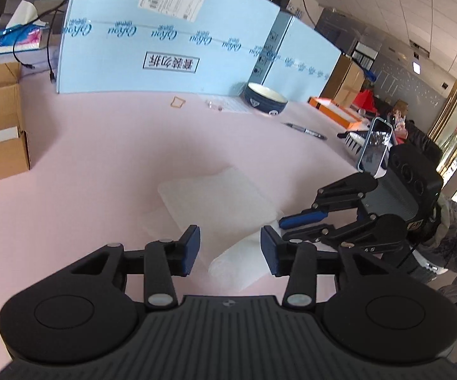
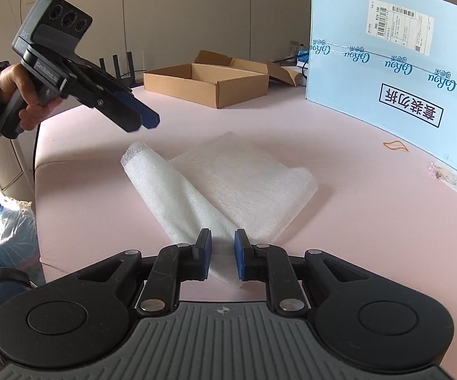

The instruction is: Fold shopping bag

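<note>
The worktop (image 2: pixel 355 221) is carrying the bag (image 2: pixel 228 183), lying just ahead of the right tongs (image 2: pixel 222 255), its loose flap running away leftward. Left tongs (image 1: pixel 230 250) are hovering above, spread and empty; right tongs are gaping narrowly, seemingly gripping nothing.

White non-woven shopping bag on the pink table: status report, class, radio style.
Left gripper open, lifted clear. Right gripper low over the white non-woven shopping bag, jaws apart, grip unclear. Bag partly folded, one flap loose. Nothing in the way.

Left tongs (image 1: pixel 230 250) parted; right tongs (image 2: pixel 223 255) seemingly narrower.
</note>
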Demonstrator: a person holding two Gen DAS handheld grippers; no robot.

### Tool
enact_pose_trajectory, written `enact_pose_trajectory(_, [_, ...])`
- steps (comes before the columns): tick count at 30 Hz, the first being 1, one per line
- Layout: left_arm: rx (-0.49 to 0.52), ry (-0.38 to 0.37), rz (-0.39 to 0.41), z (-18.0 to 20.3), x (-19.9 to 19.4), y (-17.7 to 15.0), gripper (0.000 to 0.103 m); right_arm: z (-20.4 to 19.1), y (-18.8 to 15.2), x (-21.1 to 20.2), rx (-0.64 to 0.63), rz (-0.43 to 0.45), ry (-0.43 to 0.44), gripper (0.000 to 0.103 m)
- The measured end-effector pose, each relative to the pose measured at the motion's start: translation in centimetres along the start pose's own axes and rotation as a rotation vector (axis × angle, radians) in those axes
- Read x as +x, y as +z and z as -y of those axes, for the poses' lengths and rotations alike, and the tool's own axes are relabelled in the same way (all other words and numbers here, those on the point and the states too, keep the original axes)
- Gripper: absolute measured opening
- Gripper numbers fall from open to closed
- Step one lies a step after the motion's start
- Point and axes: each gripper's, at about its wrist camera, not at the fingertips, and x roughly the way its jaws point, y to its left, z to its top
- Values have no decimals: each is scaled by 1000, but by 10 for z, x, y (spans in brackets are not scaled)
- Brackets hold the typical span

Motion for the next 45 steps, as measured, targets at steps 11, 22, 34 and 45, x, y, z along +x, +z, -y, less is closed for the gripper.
enact_pose_trajectory(11, [84, 39, 87, 52, 49, -30, 34, -5, -2, -2, -8, 11, -1, 16])
enact_pose_trajectory(22, [27, 107, 9, 30, 68, -51, 21, -6, -3, -2, -10, 27, -3, 17])
enact_pose_trajectory(34, [-58, 33, -86, 11, 71, -36, 21, -38, -10, -31, -313, 102, -103, 30])
enact_pose_trajectory(45, [-157, -63, -167, -13, 77, -24, 21, -76, -50, -20, -1182, -79, -256, 35])
